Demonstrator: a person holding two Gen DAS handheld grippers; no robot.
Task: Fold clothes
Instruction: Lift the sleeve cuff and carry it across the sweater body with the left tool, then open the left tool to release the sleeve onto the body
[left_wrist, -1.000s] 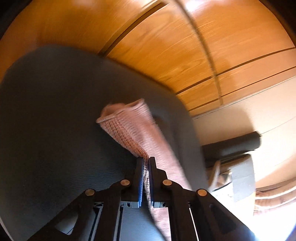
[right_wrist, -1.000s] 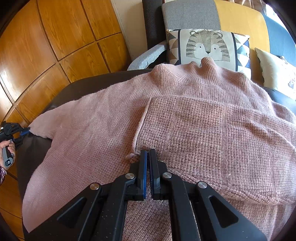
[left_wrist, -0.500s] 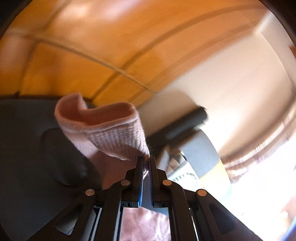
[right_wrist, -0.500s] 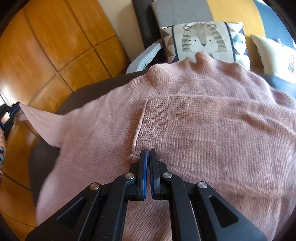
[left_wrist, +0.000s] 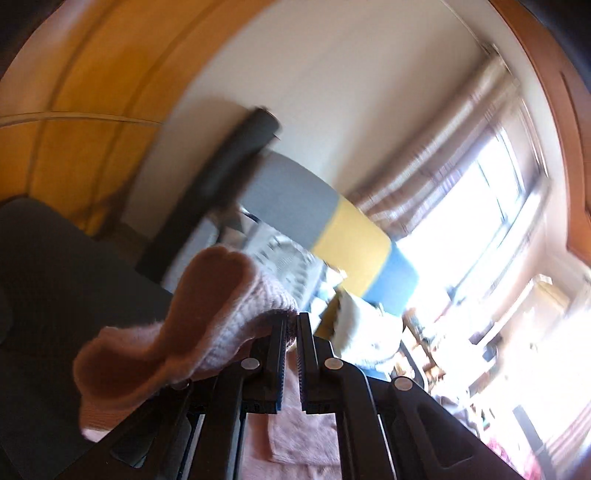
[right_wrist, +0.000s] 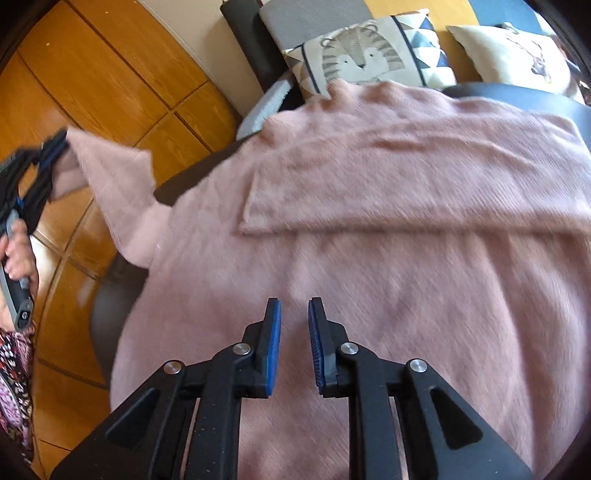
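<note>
Pink knit sweater (right_wrist: 369, 229) spread over dark round seat (right_wrist: 110, 306), covering most of it; neck end twd back edge by tiger cushion (right_wrist: 365, 55). Fuzzy knit, one sleeve folded across chest, cuff edge near middle. Other sleeve (right_wrist: 110, 184) lifted off seat's left edge, stretched out over wood floor (right_wrist: 110, 74) to L gripper (right_wrist: 55, 147).

L gripper (left_wrist: 291, 321) clenched on sleeve cuff (left_wrist: 207, 317); ribbed cuff bunched, curling over left finger, inside showing darker pink. L wrist view blurry, tilted up twd wall, curtains, window; grey/yellow/blue sofa back (left_wrist: 332, 221) behind.

R gripper (right_wrist: 294, 314) released, blue pads apart, nothing between, over lower body of sweater near front edge. Touching fabric or not: can't tell.

Hand (right_wrist: 18, 251) on L gripper handle at far left, floral sleeve below. Second pale cushion (right_wrist: 517, 51) at back right.
</note>
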